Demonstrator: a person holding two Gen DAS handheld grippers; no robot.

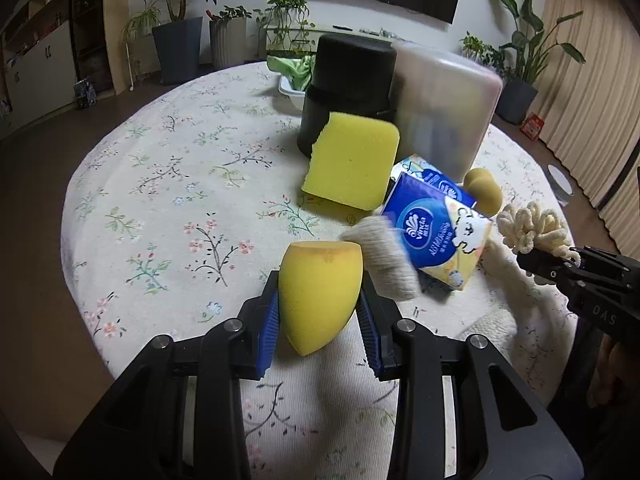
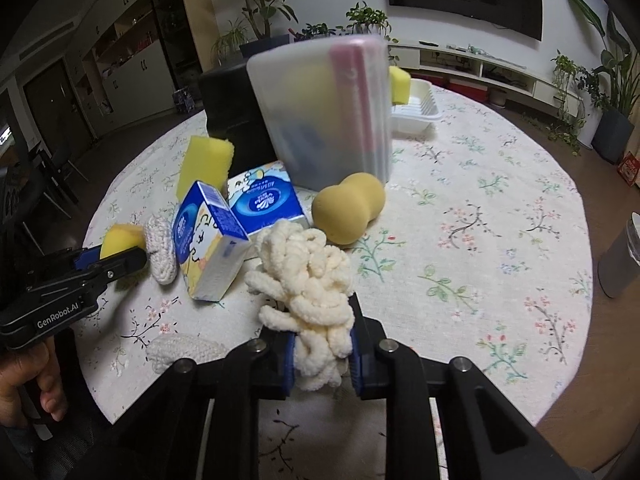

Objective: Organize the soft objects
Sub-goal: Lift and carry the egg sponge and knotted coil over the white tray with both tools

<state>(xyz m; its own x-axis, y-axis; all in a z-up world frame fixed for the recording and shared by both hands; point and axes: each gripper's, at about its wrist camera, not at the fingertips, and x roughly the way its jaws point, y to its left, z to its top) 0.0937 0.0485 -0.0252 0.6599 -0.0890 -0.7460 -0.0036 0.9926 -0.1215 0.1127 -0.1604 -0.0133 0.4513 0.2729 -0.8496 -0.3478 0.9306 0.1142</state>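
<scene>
A makeup sponge (image 1: 316, 296) is gripped by the left claw (image 1: 320, 320), a chenille bundle (image 2: 308, 292) by the right claw (image 2: 322, 356); sponges and tissue packs beside the translucent box (image 2: 320, 116) remain unsorted.

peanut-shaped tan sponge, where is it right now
In the right wrist view the peanut-shaped tan sponge lies on the floral tablecloth, just in front of the frosted plastic box and right of the blue tissue packs.

Both grippers (image 1: 320, 312) (image 2: 322, 344) clamped, angled downward.

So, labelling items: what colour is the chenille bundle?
Cream chenille bundle, clearest in the right wrist view.
</scene>
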